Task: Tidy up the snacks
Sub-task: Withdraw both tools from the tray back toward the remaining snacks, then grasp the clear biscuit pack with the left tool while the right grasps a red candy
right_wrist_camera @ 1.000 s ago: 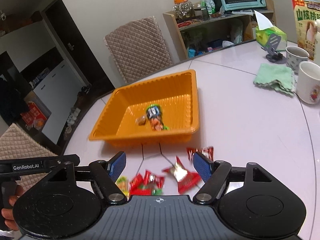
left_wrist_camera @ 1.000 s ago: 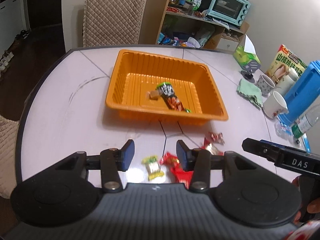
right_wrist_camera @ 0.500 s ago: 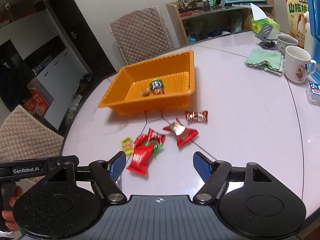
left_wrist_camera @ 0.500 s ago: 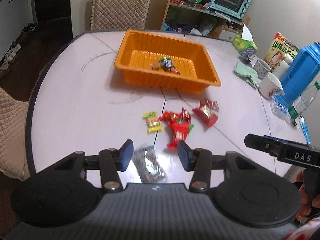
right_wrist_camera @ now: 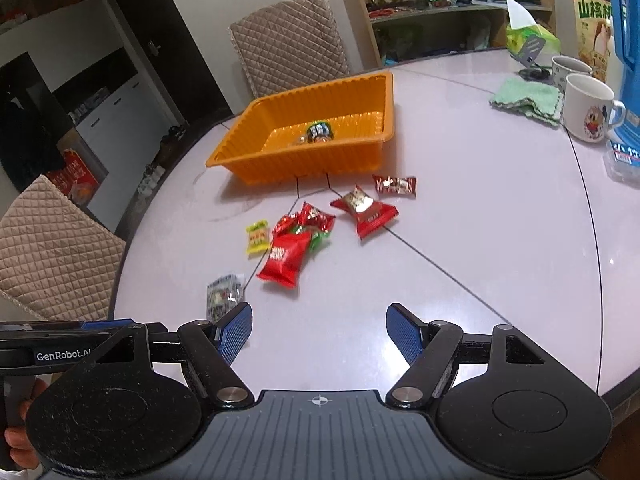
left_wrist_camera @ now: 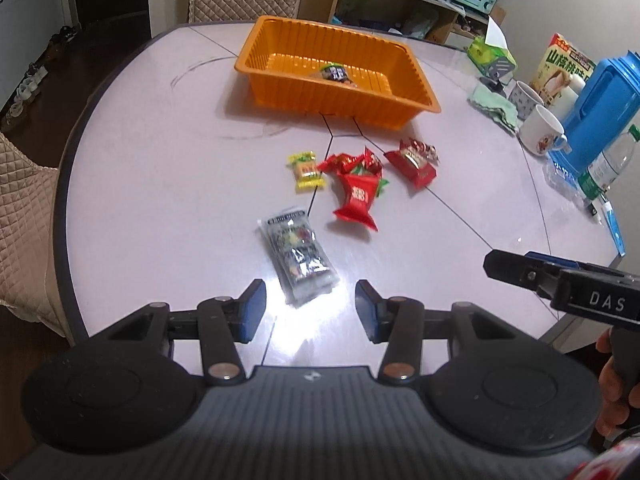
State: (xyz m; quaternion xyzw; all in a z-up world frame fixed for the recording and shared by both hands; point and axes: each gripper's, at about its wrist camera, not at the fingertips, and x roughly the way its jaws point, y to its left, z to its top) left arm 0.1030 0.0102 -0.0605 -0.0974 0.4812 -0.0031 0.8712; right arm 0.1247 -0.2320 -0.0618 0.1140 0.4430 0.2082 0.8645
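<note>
Progress check. Orange tray [left_wrist_camera: 340, 84] sits well ahead of both grippers, past the loose snacks. Inside it: one dark-wrapped snack [left_wrist_camera: 335, 73] and a smaller piece beside it, hard to make out. So roughly two items are stowed, by my count.

Still on the table [left_wrist_camera: 160, 184], between grippers and tray:
- silver pack [left_wrist_camera: 298, 262], just ahead of the left gripper [left_wrist_camera: 310, 310], nearest item to it
- big red pack [left_wrist_camera: 357, 198], further ahead, lying on a small cluster of red wrappers [left_wrist_camera: 350, 162]
- yellow candy [left_wrist_camera: 306, 171], left of that cluster
- second red pack [right_wrist_camera: 366, 212], ahead of the right gripper [right_wrist_camera: 319, 334]
- small red candy [right_wrist_camera: 395, 185], closest to the tray

Left gripper: jaws apart, narrow gap, nothing between them. Right gripper: jaws wider apart, also empty. Neither touches any snack.

Judgement: task early, most of the snacks left to move. Silver pack looks like the likely next pick for the left gripper.
</note>
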